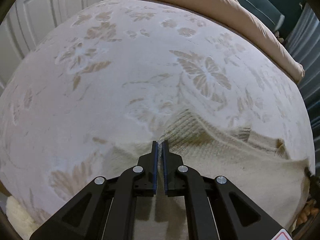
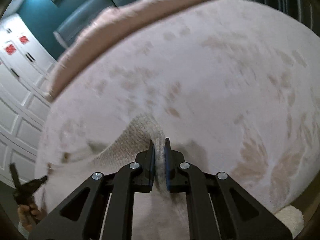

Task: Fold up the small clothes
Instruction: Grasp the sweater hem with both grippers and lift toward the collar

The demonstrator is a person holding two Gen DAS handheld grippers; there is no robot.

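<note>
Here, closest in, the left tool [image 1: 159, 144] has its black, blue-padded jaws pinched tight on a fold of a cream knit sweater [image 1: 210, 150], while the right tool [image 2: 159, 142] is clamped on a thick ribbed edge of the same sweater [image 2: 138, 136]. The garment lies rumpled on a bed [image 1: 120, 70] under a pale, plush floral-patterned blanket. Beyond lie a tan duvet [image 1: 230, 4] and white panelled doors [image 2: 18, 92] bearing blurred, unreadable red labels.
</note>
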